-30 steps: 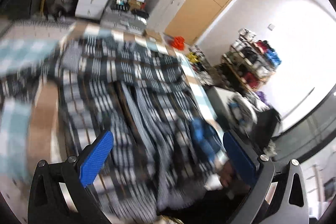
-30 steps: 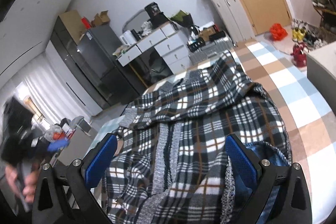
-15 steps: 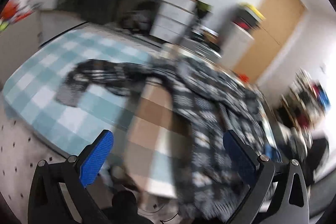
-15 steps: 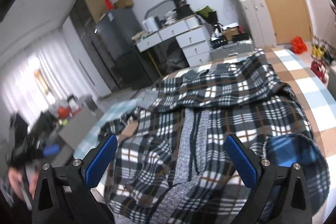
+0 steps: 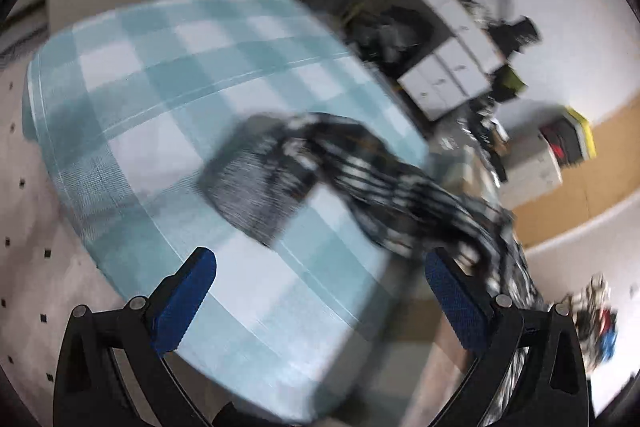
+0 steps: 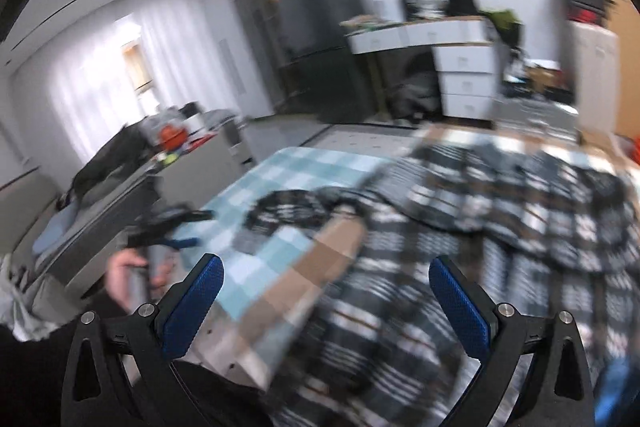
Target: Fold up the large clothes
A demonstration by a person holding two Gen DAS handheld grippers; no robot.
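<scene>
Your plaid garment (image 6: pixel 500 227) lies spread over the bed (image 5: pixel 168 75), most of its bulk heaped on the brown-and-white checked half of the cover on the right of the right wrist view, with one sleeve (image 5: pixel 360 163) running out from that heap across the pale blue checked half. In the left wrist view the sleeve's long axis goes diagonally from lower right to upper left, and it ends in a grey ribbed cuff (image 5: pixel 256 183) that points toward the far corner of the mattress. The cloth is a soft, thick-looking black, white and grey check with thin brown lines, rumpled in folds, and a patch of blue lining (image 6: pixel 616 387) shows at the lower right edge. Both views are blurred, so finer detail of the weave is not readable. Your left gripper (image 5: pixel 320 291) hangs above the blue part of the cover with its blue-padded fingers (image 5: pixel 184 299) spread wide and nothing between them, the cuff lying beyond the tips. Your right gripper (image 6: pixel 326 295) is likewise wide apart and empty, over the near edge of the garment. In the right wrist view your left hand (image 6: pixel 132 275) grips the other tool's handle at the bed's left side. Behind the bed stand a white drawer unit (image 6: pixel 464 75) and a dark refrigerator (image 6: pixel 316 27).
</scene>
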